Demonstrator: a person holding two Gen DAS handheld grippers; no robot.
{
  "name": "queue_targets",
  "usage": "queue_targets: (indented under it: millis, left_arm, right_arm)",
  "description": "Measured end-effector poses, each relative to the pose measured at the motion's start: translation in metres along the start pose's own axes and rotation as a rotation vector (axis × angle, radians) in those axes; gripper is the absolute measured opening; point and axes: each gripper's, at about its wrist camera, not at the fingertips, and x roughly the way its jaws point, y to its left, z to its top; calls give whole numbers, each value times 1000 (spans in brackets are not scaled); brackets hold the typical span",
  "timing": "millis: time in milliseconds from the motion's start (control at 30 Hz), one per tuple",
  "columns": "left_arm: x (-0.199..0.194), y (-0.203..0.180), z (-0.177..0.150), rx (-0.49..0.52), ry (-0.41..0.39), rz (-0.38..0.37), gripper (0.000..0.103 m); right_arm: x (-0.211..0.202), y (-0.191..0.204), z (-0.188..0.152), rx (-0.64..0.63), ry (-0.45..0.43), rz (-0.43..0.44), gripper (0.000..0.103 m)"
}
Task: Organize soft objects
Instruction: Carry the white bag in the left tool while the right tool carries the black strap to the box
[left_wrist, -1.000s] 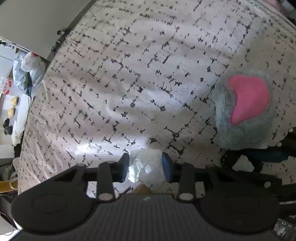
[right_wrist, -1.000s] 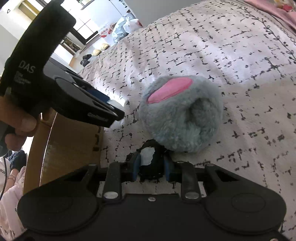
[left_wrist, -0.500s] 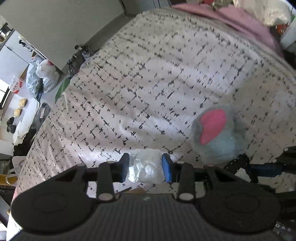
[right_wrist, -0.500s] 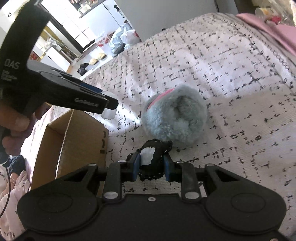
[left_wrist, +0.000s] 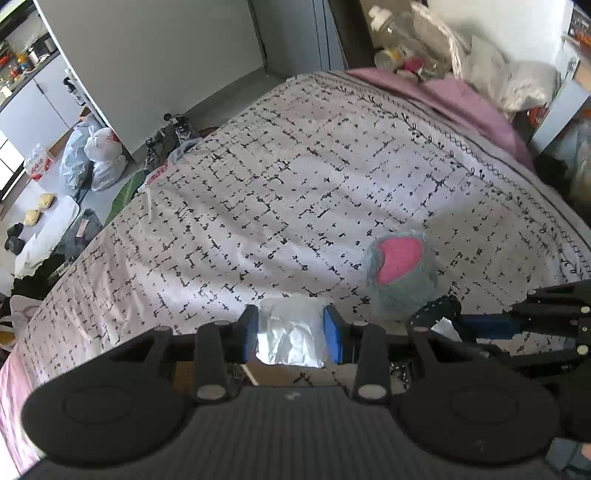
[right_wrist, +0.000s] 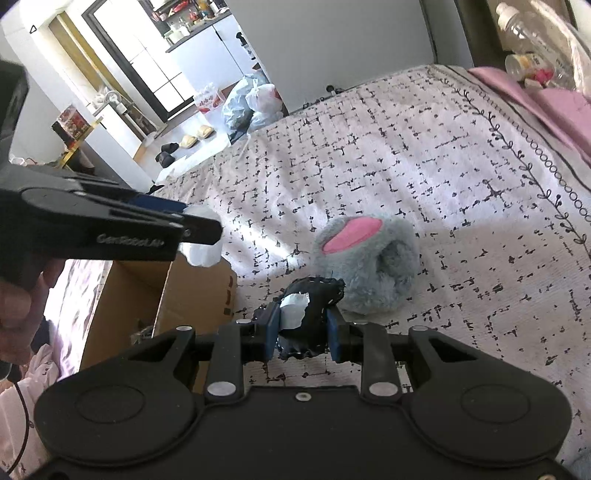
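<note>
1. The right gripper is clamped on a black fabric piece with a white tag, held above the bedspread. Most of the fabric bulges forward past the pads, so the hold looks shallow; a quick swing could let it slide out.
2. The left gripper pinches a crumpled white bundle, which hangs over the edge of the cardboard box. It looks light and squashy; letting go while it sits over the rim rather than the opening could drop it onto the bed or floor.
3. The two grippers are near each other beside the box, so crossing paths could knock one load free.
4. The grey plush with a pink patch lies on the bedspread just beyond the black fabric and could be nudged away.
</note>
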Motion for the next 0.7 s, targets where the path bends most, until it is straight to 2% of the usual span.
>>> queue_targets:
  millis: [700]
  left_arm:
    - [-57,56,-69,-153,-113,5,37]
  right_arm:
    - [-15,64,-8,-135,-44,-8,27]
